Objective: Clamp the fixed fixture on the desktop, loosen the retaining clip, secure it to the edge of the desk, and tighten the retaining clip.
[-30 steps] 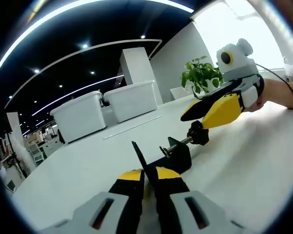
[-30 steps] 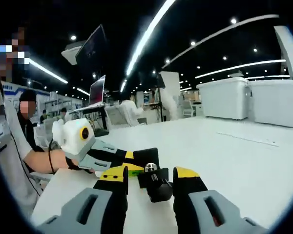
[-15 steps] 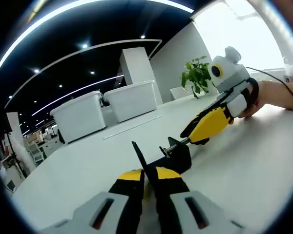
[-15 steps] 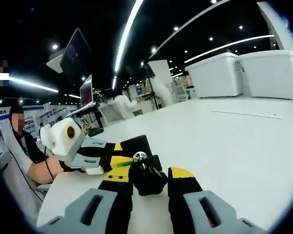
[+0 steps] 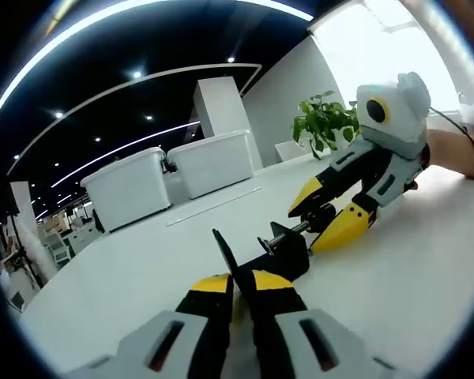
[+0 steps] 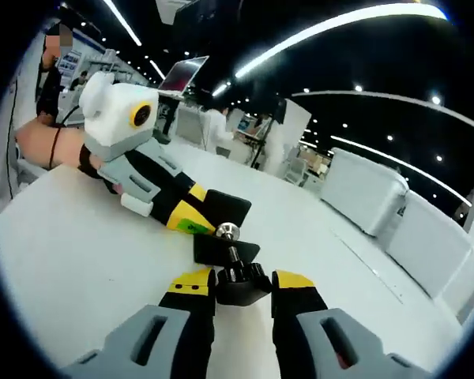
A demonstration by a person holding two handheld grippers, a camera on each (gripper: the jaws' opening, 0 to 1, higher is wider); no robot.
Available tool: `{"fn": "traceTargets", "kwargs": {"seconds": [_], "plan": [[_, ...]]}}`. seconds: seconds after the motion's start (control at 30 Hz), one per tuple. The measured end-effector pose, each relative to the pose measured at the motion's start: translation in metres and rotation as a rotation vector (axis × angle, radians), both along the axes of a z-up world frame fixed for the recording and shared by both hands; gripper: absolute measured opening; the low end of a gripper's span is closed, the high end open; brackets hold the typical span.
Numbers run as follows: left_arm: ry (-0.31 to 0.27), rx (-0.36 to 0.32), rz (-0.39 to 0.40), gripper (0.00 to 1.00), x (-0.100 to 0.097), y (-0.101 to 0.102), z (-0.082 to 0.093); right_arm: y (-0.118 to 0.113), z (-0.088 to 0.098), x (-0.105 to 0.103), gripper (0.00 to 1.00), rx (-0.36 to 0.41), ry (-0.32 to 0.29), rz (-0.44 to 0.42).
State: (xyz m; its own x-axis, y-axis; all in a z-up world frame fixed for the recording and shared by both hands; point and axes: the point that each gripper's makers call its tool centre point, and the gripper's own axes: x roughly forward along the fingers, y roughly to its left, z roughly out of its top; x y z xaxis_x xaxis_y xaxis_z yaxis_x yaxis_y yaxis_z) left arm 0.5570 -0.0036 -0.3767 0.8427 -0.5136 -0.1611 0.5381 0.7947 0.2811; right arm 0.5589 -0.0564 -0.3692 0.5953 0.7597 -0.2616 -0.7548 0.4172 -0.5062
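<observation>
In the left gripper view, the left claw [image 5: 235, 286] pinches the black fixture [image 5: 278, 254] steady on the white bench [image 5: 395, 276]. In the right gripper view, the right claw [image 6: 242, 286] clasps the screw knob [image 6: 238, 283], likely to loosen it.

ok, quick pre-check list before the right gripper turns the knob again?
1. Left gripper shut on the clamp plate: ok.
2. Right gripper jaws either side of the knob: ok, though firm contact cannot tell.
3. Screw in line with the right gripper: ok.
4. Clamp at the desk edge: not ok, it sits on the desktop away from any edge.
5. How far the screw is loosened: cannot tell.
</observation>
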Motion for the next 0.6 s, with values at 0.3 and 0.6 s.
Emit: {"fn": "traceTargets", "kwargs": {"seconds": [0.3,0.6], "plan": [[-0.001,0.001,-0.002,0.08,-0.001,0.000,0.000,-0.006,0.001,0.000,0.29,0.189,0.245,-0.047],[-0.001,0.001,-0.004,0.08,0.000,-0.001,0.000,-0.015,0.033,0.004,0.32,0.591,0.587,-0.050]]}}
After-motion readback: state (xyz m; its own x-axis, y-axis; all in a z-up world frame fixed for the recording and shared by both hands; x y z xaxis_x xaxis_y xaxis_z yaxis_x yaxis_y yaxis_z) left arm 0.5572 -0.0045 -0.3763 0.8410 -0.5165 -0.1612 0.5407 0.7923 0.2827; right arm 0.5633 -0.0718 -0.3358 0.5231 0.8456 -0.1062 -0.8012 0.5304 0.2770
